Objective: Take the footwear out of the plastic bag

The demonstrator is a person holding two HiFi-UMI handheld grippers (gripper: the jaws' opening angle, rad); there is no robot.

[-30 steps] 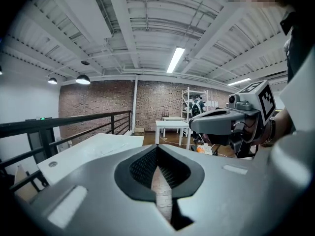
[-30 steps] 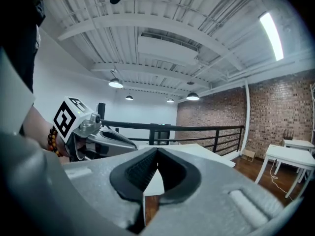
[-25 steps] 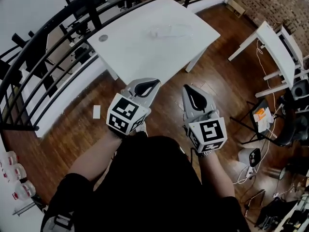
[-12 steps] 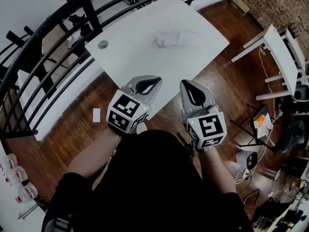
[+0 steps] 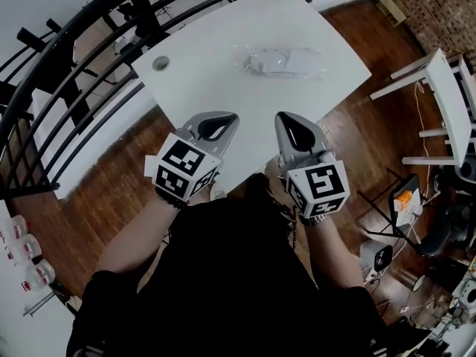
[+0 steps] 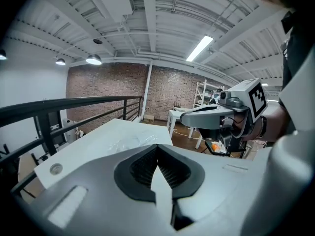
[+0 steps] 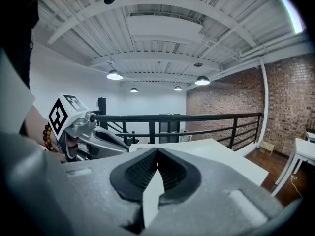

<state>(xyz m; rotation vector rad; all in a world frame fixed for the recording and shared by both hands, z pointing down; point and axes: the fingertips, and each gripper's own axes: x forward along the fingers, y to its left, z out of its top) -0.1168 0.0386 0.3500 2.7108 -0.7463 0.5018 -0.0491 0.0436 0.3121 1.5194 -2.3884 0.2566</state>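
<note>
The left hand-held gripper (image 5: 227, 117) and the right hand-held gripper (image 5: 285, 117) are both closed and empty. The plastic bag (image 5: 285, 62) lies well ahead of them on the surface (image 5: 216, 73).

Contents of the plastic bag (image 5: 285, 62) are too small to tell.

So the plastic bag (image 5: 282, 60) is clear and crinkly, lying flat on the white table (image 5: 216, 80), out toward the far right part of the top in the head view. The footwear (image 5: 288, 65) is inside it, a pale greyish shape stretched out left to right, and the bag sits loosely around it with wrinkled plastic sticking out at both ends. It's too small and glary to tell what kind of shoe it is, or whether the bag's mouth is open.
</note>
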